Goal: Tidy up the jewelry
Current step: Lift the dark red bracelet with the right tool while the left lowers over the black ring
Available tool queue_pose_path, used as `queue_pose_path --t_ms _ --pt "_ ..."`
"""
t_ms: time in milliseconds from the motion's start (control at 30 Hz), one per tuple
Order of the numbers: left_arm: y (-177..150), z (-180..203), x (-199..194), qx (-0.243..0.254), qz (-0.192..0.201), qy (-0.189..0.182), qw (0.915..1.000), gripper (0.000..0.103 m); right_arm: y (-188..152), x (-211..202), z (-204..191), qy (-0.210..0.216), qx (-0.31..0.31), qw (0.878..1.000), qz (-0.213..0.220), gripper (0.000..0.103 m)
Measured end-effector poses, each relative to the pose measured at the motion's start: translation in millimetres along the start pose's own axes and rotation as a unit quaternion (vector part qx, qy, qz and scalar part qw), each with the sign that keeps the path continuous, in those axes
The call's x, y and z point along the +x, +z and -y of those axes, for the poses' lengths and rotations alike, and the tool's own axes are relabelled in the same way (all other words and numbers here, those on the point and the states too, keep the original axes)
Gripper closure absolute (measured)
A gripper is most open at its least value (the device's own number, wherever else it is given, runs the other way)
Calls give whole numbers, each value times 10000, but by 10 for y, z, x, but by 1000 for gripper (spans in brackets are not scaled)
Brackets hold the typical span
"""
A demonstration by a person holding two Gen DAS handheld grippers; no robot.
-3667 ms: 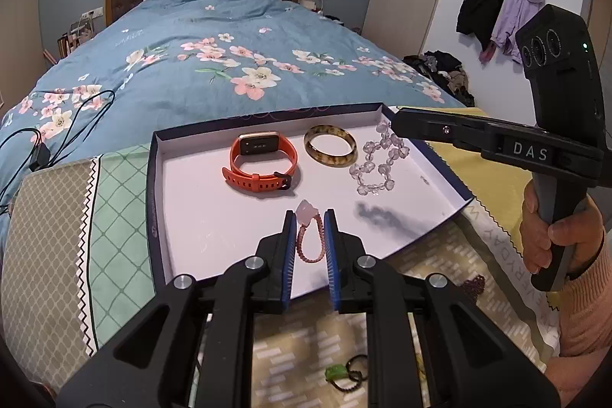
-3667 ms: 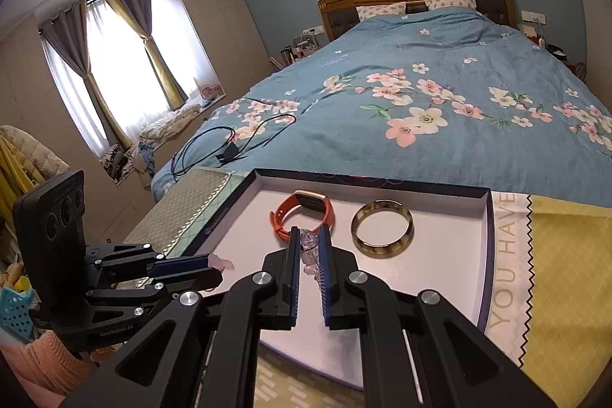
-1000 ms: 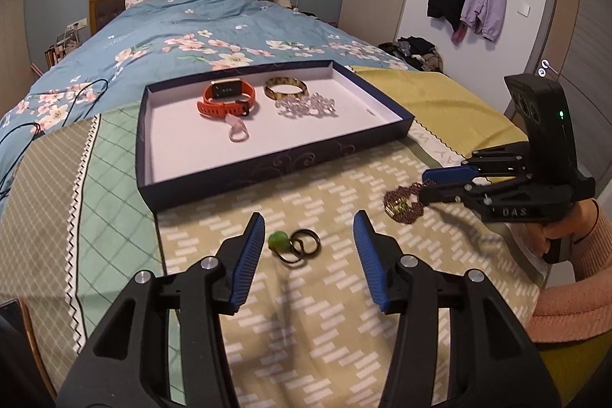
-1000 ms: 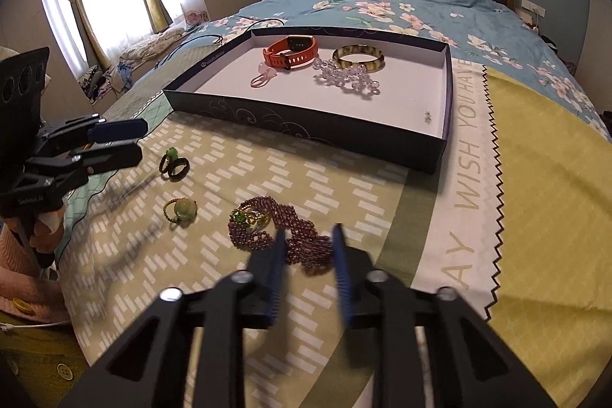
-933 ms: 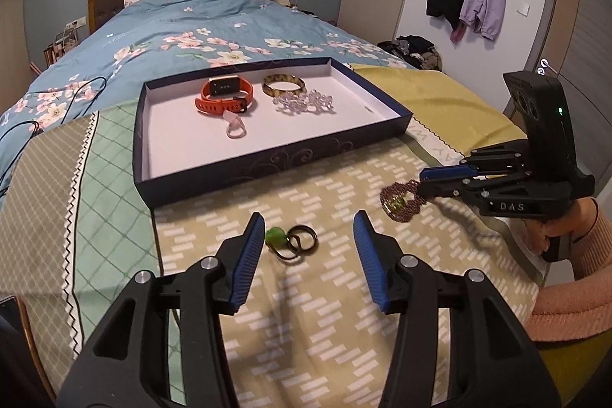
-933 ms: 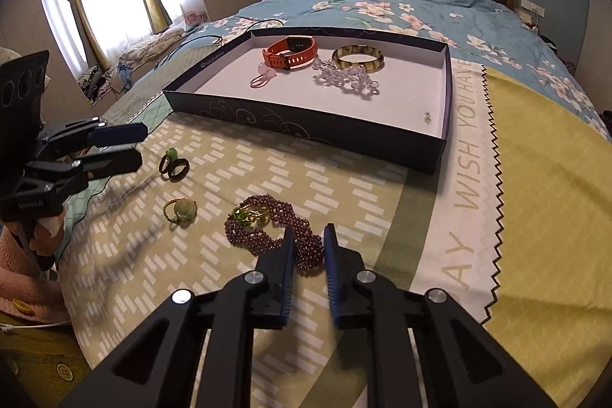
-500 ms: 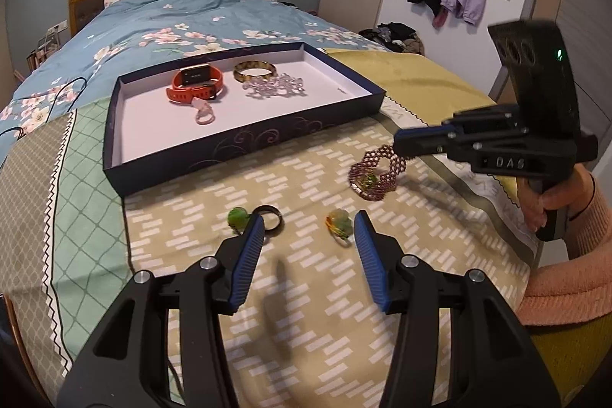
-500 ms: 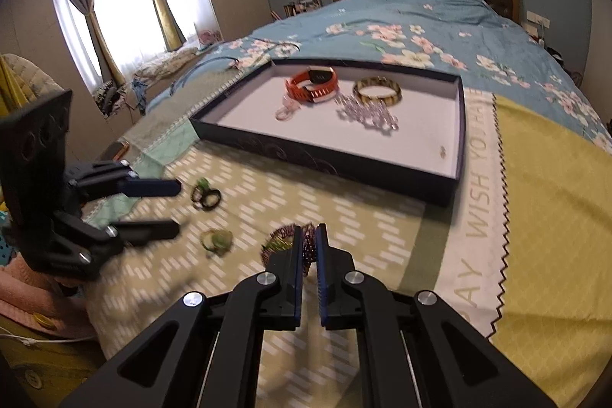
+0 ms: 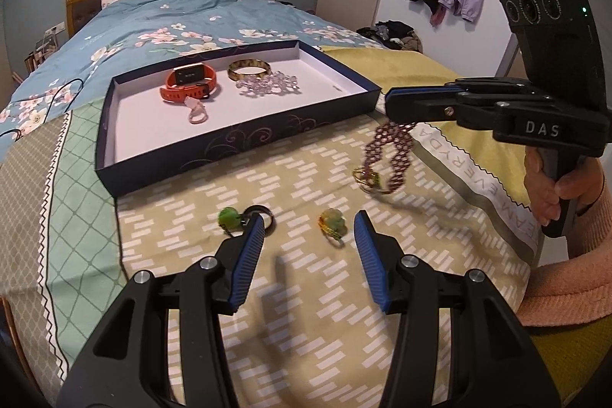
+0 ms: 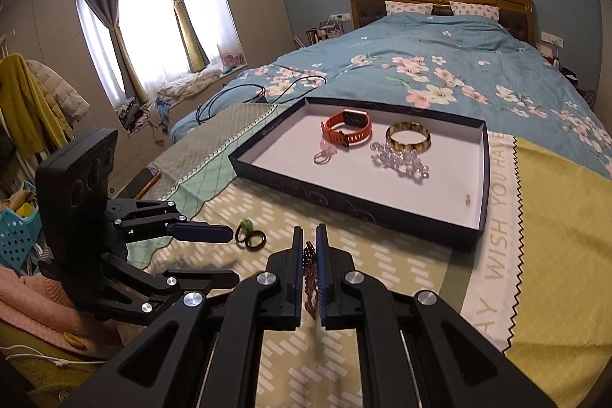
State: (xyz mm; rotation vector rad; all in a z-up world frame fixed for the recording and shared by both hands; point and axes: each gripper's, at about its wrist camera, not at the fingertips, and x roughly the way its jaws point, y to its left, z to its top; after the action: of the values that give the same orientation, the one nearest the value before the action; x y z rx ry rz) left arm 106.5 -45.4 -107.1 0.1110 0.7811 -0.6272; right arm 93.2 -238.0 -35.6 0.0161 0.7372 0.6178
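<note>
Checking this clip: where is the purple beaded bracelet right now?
The purple beaded bracelet hangs from the shut right gripper, just right of the tray.

Navy tray (image 9: 244, 148) with a white floor and pale scrollwork; orange watch (image 9: 189, 85); gold bangle (image 9: 249, 68); clear beads (image 9: 269, 86); maroon beaded bracelet (image 9: 394, 159); olive cloth (image 9: 290, 312) with white dashes; blue floral quilt (image 10: 440, 79).

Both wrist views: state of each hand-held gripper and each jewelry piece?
Left hand-held gripper: open, empty.
Right hand-held gripper: shut on dark purple beaded bracelet, lifted and dangling.
Orange smartwatch: in navy shallow tray.
Gold bangle: in tray.
Clear crystal bracelet: in tray.
Green-stone black ring: on bedspread.
Green-stone gold ring: on bedspread.
</note>
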Motion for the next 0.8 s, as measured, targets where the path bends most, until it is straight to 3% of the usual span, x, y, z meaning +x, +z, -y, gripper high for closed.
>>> queue_pose_path --t_ms 467,800 --pt "23 -131 197 -151 -409 111 9990 60 20 37 62 25 147 9999 34 98" --pt "118 -247 284 -218 -460 230 9984 64 14 73 92 67 226 9997 38 98"
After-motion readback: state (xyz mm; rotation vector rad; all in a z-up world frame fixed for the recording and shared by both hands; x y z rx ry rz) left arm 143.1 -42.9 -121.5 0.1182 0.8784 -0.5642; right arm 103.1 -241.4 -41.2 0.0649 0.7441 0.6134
